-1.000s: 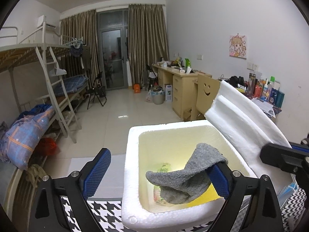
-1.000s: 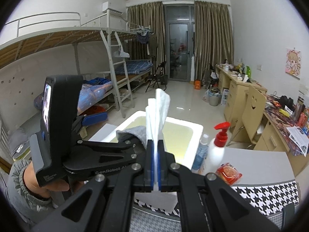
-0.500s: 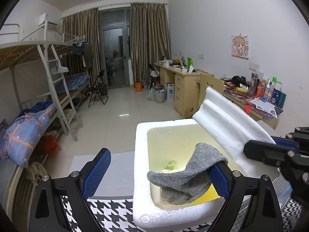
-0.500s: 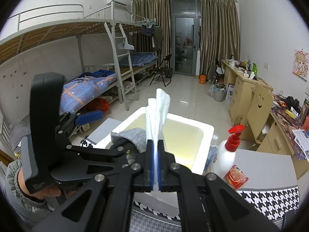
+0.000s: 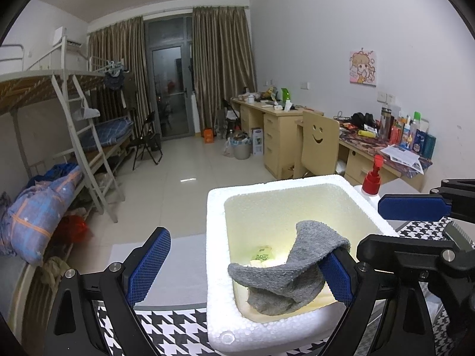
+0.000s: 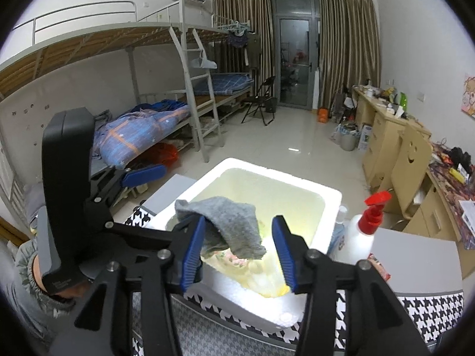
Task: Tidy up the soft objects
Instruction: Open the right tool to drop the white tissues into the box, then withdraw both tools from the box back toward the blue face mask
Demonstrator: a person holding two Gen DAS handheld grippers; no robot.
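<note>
A grey sock [image 5: 285,270] hangs draped over the right finger of my left gripper [image 5: 243,270], above the open white foam box [image 5: 216,252]. The left gripper's jaws stand wide apart, so it is open; the sock only rests on one finger. In the right wrist view the same sock [image 6: 228,222] hangs over the box [image 6: 299,311], and my right gripper [image 6: 239,255] is open and empty just in front of it. The box holds small packets on its yellowish floor. The white foam lid is out of view.
The box stands on a houndstooth-patterned table [image 6: 430,305]. A white pump bottle with a red top [image 6: 362,231] and a red packet stand right of the box. Bunk beds are at the left, desks and a wooden chair at the right.
My right gripper has opened and let go of the white foam lid, which is gone from view. The left gripper still carries the sock over the box.
</note>
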